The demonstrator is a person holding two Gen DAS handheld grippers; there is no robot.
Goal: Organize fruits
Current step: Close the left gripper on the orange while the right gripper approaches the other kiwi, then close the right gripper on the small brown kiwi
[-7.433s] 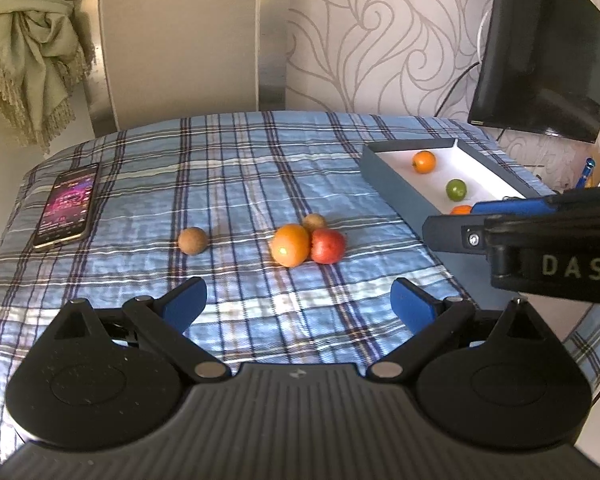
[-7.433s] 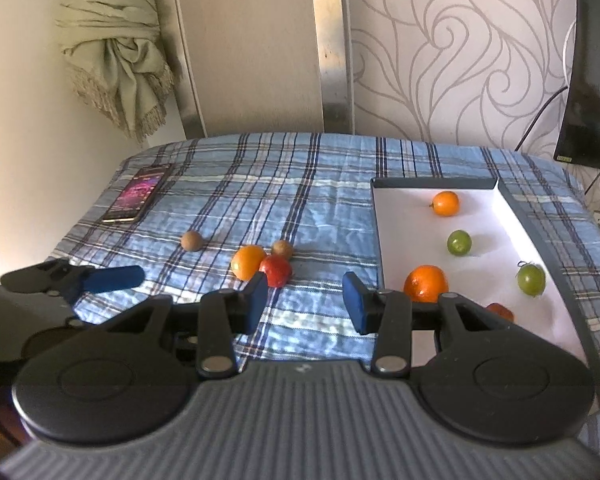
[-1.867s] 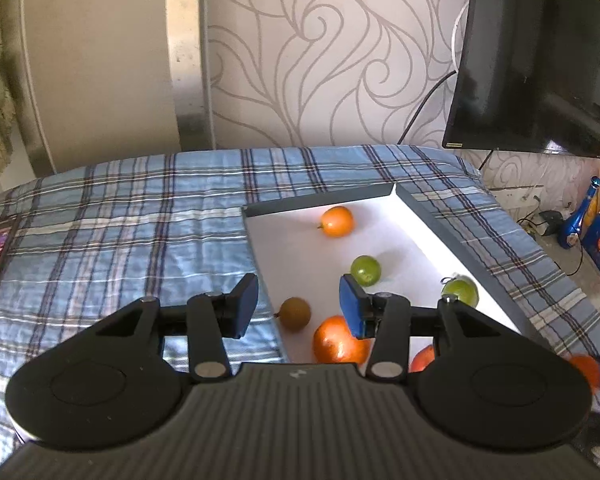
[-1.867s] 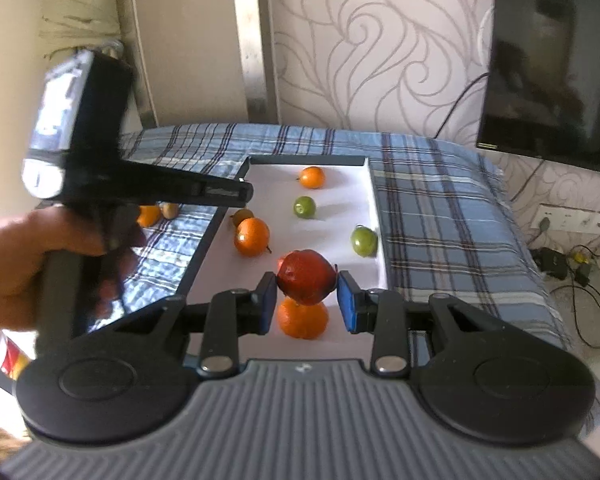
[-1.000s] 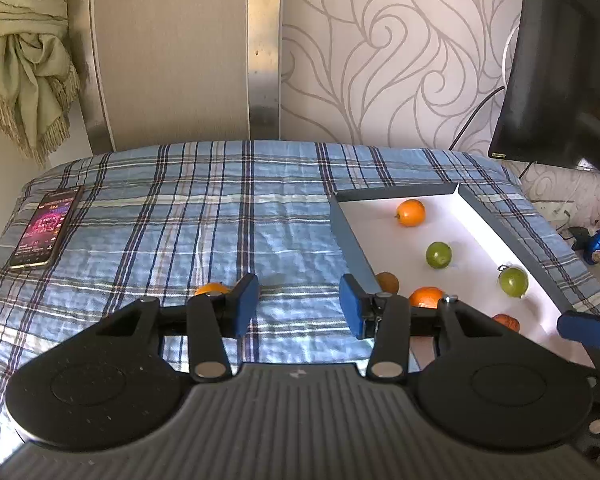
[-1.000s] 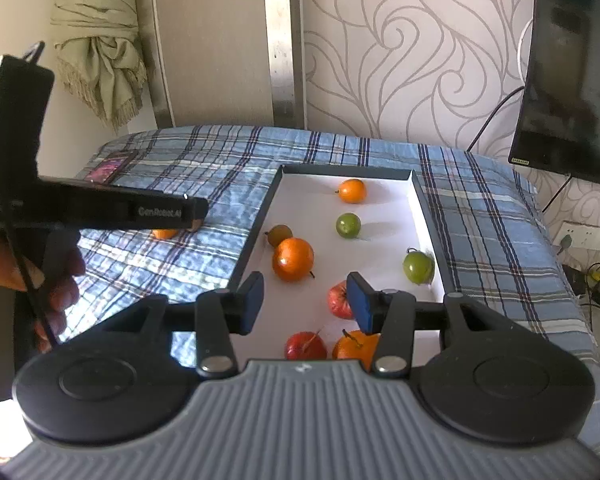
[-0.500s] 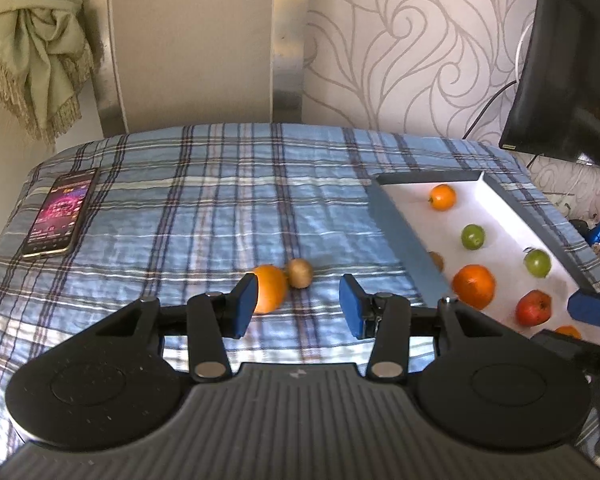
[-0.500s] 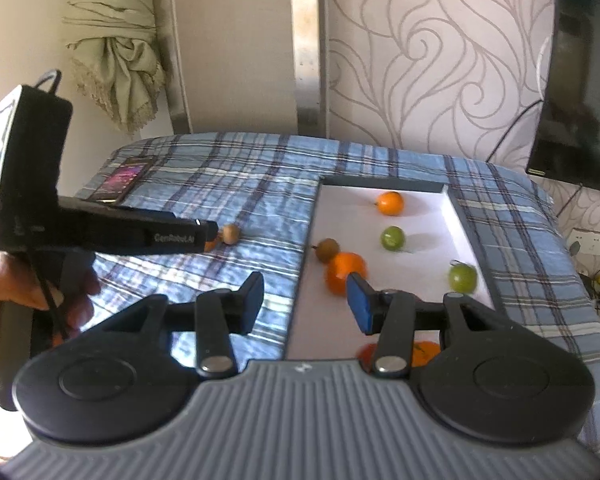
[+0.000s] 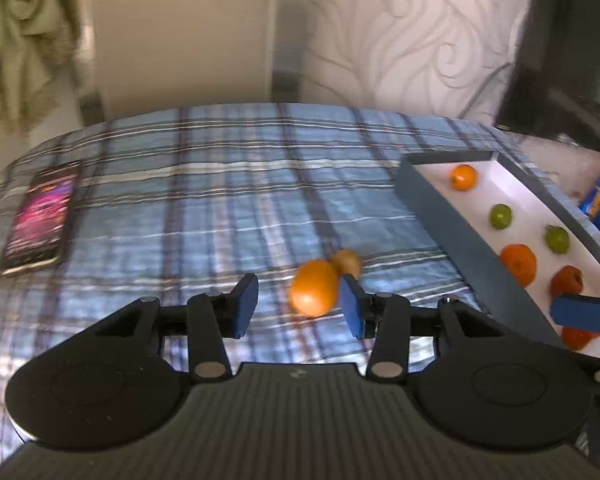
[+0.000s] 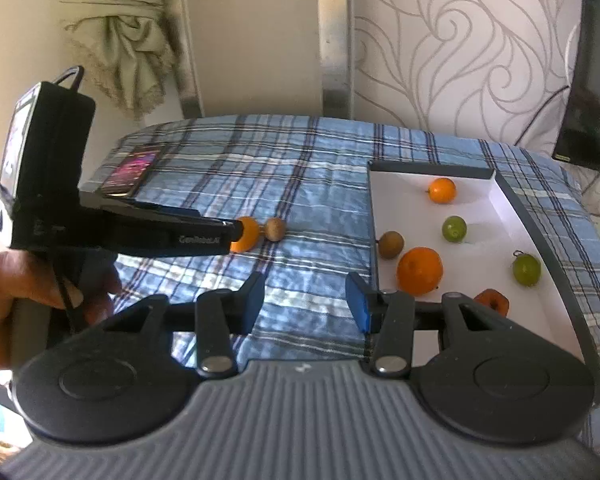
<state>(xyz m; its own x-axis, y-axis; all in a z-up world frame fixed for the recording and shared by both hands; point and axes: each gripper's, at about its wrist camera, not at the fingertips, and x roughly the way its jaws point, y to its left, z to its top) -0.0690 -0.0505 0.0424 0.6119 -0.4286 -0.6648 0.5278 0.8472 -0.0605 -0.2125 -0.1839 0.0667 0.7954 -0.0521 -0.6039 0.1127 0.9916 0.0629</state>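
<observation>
Left gripper (image 9: 296, 304), jaws spread and empty, I'm lining up on the orange (image 9: 315, 287) mid-bed, touching the kiwi (image 9: 347, 263), near the tray's (image 9: 452, 232) left wall, so it can follow.

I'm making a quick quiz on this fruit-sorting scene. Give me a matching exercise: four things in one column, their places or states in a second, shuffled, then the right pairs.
Things:
1. phone
2. orange on the blanket
3. red fruit
4. left hand-held gripper

Places or states:
A. inside the white tray
B. open, holding nothing
C. at the blanket's left edge, screen lit
D. right beside a small brown fruit, outside the tray

Pairs: 1-C, 2-D, 3-A, 4-B
</observation>
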